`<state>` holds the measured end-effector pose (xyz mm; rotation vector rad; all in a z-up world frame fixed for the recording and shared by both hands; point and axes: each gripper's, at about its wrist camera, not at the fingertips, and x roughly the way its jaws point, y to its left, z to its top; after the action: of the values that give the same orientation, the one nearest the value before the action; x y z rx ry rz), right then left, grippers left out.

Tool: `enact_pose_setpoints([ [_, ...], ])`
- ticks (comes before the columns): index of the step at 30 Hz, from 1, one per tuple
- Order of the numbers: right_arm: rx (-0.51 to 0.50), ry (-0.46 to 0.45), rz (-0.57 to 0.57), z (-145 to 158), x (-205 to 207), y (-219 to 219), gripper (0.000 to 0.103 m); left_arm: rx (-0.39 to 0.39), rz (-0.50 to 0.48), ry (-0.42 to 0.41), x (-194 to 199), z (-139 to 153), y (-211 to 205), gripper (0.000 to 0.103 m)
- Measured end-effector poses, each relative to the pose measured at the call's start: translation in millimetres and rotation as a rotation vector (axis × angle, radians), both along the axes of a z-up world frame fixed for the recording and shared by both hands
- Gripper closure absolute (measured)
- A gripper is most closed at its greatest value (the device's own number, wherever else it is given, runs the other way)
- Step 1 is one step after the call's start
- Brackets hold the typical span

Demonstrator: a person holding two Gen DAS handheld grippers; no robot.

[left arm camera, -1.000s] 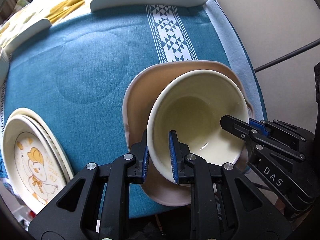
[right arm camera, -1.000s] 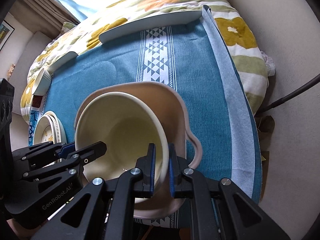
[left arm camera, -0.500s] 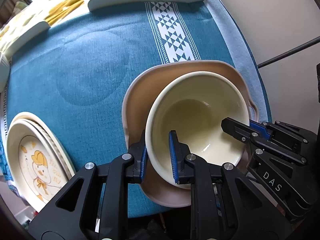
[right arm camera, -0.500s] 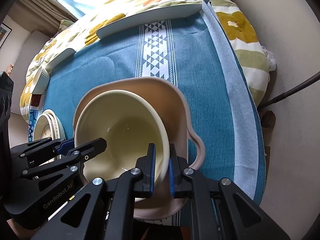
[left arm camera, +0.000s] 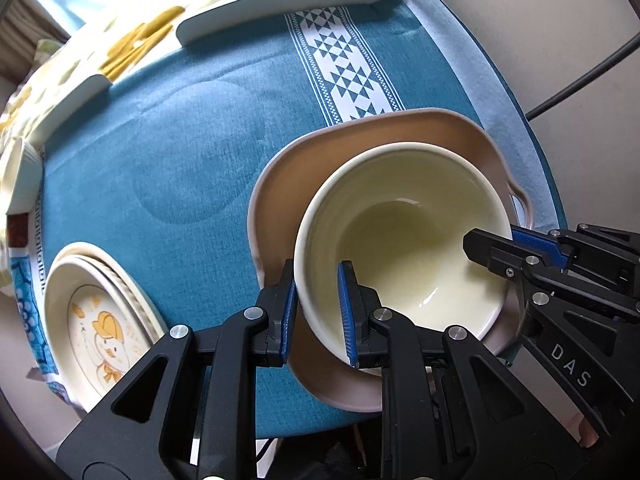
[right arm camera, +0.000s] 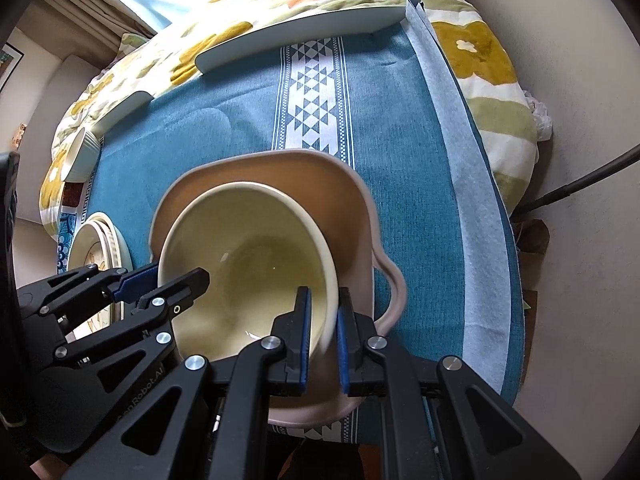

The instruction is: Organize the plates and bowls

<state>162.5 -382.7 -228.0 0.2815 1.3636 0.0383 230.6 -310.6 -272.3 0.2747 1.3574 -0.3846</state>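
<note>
A cream bowl sits inside a pink handled dish on the blue tablecloth. It also shows in the right wrist view, with the pink dish under it. My left gripper straddles the bowl's near-left rim, jaws slightly parted around the wall. My right gripper straddles the bowl's right rim with a small gap at the pads. Each gripper shows in the other's view, the right one and the left one.
A stack of cream plates with a duck picture lies at the left, also in the right wrist view. A small ribbed bowl and two white trays stand along the far edge. The table edge and a wall are right.
The bowl has come down and settled level in the pink dish. Both grippers have loosened a little around its rim and shifted slightly with it.
</note>
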Motion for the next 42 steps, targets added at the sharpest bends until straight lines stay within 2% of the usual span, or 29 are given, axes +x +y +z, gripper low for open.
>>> enact_pose_setpoints([
  [7, 0.002, -0.026, -0.002, 10.8, -1.4, -4.8, 0.092, 0.023, -0.012, -0.035, -3.5, 5.5, -4.6, 0.087],
  [13, 0.026, -0.073, -0.013, 28.2, -5.5, -9.5, 0.092, 0.010, 0.000, -0.036, -5.5, 15.3, -0.7, 0.087],
  [22, 0.026, -0.163, -0.001, 62.5, -13.2, -11.4, 0.092, -0.068, 0.018, -0.122, -14.9, 63.4, 7.8, 0.087],
  [26, 0.017, -0.224, 0.033, 83.2, -16.9, -7.3, 0.092, -0.146, 0.075, -0.204, -19.9, 97.3, 31.5, 0.087],
  [29, 0.017, -0.277, 0.067, 97.4, -17.8, -1.6, 0.092, -0.181, 0.105, -0.307, -27.9, 126.3, 51.6, 0.071],
  [30, 0.023, -0.298, 0.075, 102.0, -17.4, 0.1, 0.092, -0.181, 0.120, -0.344, -31.4, 135.2, 59.0, 0.044],
  [31, 0.029, -0.314, 0.082, 105.6, -16.8, 1.2, 0.085, -0.185, 0.141, -0.384, -35.2, 143.7, 67.3, 0.010],
  [32, 0.036, -0.332, 0.091, 109.5, -15.6, 3.0, 0.064, -0.189, 0.163, -0.426, -39.0, 150.8, 75.5, 0.000],
  [33, 0.040, -0.349, 0.098, 113.1, -13.6, 5.6, 0.049, -0.192, 0.192, -0.474, -44.3, 158.7, 85.8, 0.000],
  [34, 0.043, -0.365, 0.105, 116.2, -11.8, 8.2, 0.017, -0.189, 0.209, -0.487, -45.9, 163.1, 94.1, 0.000],
  [35, 0.049, -0.389, 0.118, 119.7, -9.4, 12.8, 0.006, -0.189, 0.226, -0.490, -46.7, 166.5, 103.3, 0.000],
  [38, 0.055, -0.443, 0.179, 126.9, -1.4, 30.5, 0.006, -0.177, 0.306, -0.520, -51.4, 174.0, 134.9, 0.000],
  [40, 0.031, -0.492, 0.239, 131.8, 5.1, 48.4, 0.006, -0.170, 0.354, -0.527, -52.2, 175.7, 156.9, 0.000],
  [42, -0.018, -0.523, 0.305, 136.7, 13.7, 72.3, 0.006, -0.197, 0.398, -0.527, -53.9, 177.8, 183.7, 0.000],
])
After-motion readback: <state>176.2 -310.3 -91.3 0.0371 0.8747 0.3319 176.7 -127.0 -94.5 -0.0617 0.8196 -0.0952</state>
